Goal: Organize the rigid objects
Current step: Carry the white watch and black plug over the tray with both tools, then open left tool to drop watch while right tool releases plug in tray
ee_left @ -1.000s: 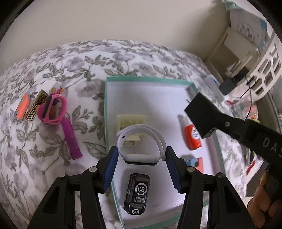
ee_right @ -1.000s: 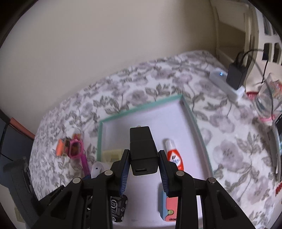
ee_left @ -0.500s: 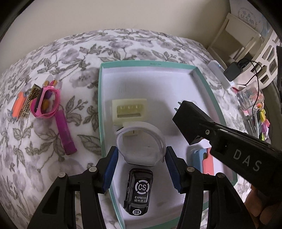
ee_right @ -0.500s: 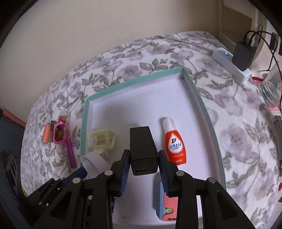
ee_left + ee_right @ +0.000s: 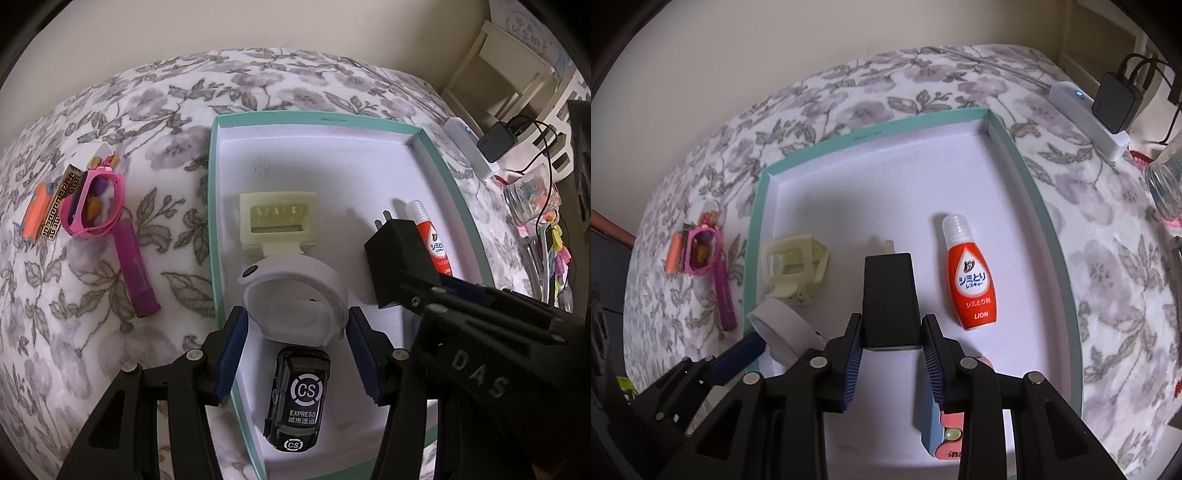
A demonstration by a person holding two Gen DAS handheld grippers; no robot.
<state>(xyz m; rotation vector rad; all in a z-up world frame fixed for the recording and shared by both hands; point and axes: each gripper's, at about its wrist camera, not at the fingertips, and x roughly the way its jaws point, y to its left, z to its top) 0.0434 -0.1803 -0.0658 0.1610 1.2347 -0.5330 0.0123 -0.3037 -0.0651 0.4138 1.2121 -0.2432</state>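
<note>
A teal tray (image 5: pixel 212 221) (image 5: pixel 753 258) with a white floor lies on the flowered bedspread. My left gripper (image 5: pixel 295 332) is shut on a white wristband (image 5: pixel 295 295), held low over the tray's near left part, just above a black toy car (image 5: pixel 297 398). My right gripper (image 5: pixel 892 332) is shut on a black charger plug (image 5: pixel 890 291) (image 5: pixel 391 258), prongs pointing away, low over the tray's middle. Beside it lies a red bottle (image 5: pixel 971 280). A cream plastic piece (image 5: pixel 277 221) and a blue-and-pink case (image 5: pixel 942 432) also lie in the tray.
Left of the tray on the bedspread lie a pink watch (image 5: pixel 92 206), a purple tube (image 5: pixel 133 269), an orange piece (image 5: pixel 35 218) and a gold-patterned strip (image 5: pixel 61 206). A white power strip (image 5: pixel 1089 110) with a plugged adapter and a clear jar (image 5: pixel 532 199) sit at the right.
Both grippers have tilted further down toward the tray. The right one has sunk with the charger plug, which now hangs close to the tray floor beside the red bottle.
</note>
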